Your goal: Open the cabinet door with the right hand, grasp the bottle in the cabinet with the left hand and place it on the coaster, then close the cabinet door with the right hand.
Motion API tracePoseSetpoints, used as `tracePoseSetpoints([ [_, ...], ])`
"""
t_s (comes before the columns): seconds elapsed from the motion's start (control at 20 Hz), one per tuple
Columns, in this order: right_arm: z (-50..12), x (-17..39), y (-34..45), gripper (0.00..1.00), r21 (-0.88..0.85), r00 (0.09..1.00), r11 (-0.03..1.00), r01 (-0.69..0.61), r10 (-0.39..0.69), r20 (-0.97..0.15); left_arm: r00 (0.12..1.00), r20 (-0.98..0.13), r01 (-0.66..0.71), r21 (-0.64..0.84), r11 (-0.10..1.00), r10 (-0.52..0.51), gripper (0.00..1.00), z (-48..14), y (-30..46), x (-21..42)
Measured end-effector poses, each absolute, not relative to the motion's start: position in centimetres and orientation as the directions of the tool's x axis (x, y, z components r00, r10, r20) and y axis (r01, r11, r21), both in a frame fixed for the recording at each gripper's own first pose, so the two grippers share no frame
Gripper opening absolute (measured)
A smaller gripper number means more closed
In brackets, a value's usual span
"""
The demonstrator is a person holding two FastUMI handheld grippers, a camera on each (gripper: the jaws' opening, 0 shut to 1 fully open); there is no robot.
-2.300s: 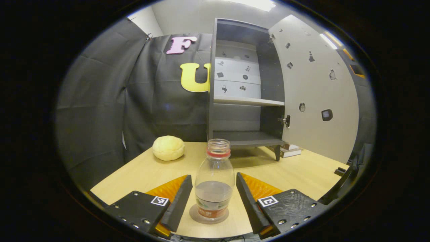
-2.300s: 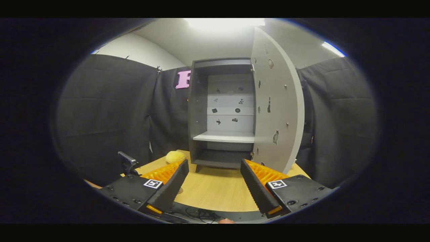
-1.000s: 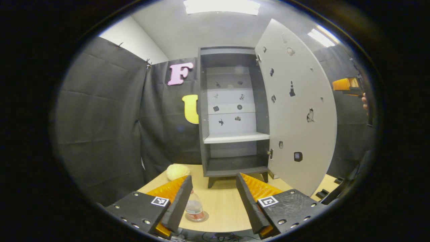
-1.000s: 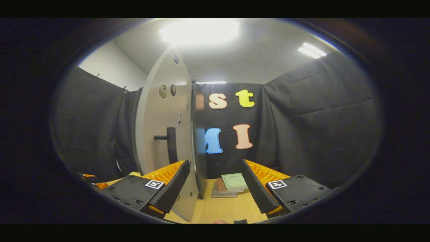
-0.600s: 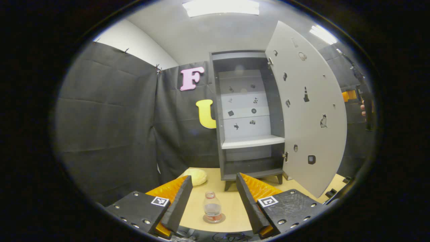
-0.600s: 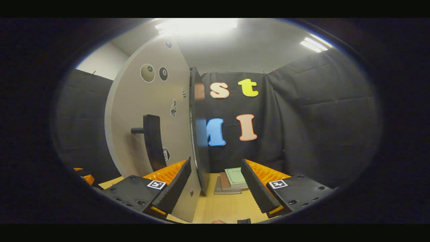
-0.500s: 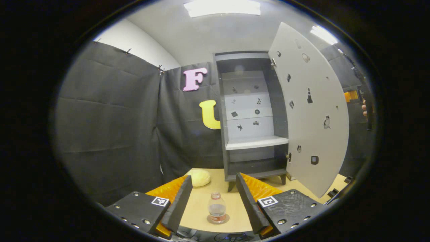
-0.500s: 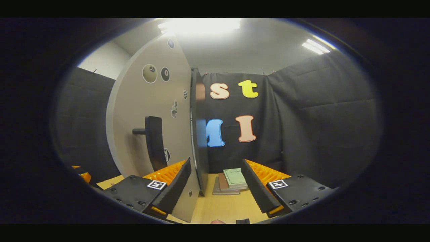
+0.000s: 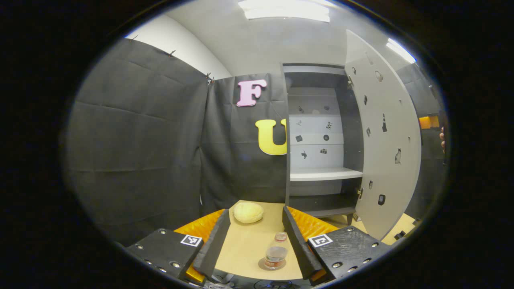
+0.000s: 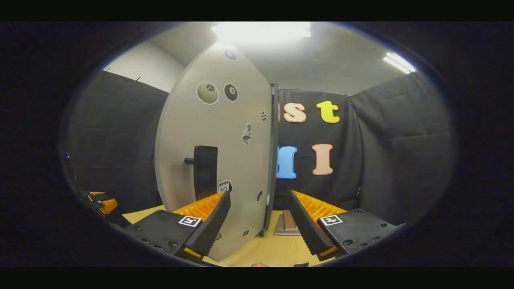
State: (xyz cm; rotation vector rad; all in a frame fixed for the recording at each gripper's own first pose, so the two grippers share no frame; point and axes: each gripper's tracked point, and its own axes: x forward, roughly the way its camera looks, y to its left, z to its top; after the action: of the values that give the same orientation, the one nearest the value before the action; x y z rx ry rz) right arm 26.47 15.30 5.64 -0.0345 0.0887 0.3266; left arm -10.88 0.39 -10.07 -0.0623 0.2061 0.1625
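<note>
Cabinet door (image 10: 217,160) swings across my right gripper view, 1 second on from near edge-on, so closing is under way. Right gripper (image 10: 259,224) is spread, empty, behind the door. Left gripper view shows the cabinet (image 9: 321,140) interior bare, left gripper (image 9: 255,241) spread, pulled back from the bottle (image 9: 275,255) standing on its coaster (image 9: 263,265).
</note>
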Motion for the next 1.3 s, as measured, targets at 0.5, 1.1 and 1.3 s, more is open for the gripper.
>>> tracePoseSetpoints([
  [0.5, 5.8, 28.1, 25.1, 0.91, -0.012, 0.904, 0.908, -0.419, 0.416, -0.097, 0.949, -0.234, -0.226, -0.044, 0.973, 0.210, 0.78, -12.2, 6.4, -12.0],
  [1.1, 5.7, 30.9, 33.5, 0.97, 0.019, 0.909, 0.911, -0.411, 0.412, -0.070, 0.956, -0.246, -0.167, -0.004, 0.986, 0.161, 0.78, -12.9, 9.5, -9.1],
  [1.3, 5.8, 28.9, 30.4, 0.97, 0.021, 0.943, 0.943, -0.331, 0.332, -0.027, 0.966, -0.241, -0.105, -0.018, 0.994, 0.097, 0.78, -11.5, 8.1, -6.3],
])
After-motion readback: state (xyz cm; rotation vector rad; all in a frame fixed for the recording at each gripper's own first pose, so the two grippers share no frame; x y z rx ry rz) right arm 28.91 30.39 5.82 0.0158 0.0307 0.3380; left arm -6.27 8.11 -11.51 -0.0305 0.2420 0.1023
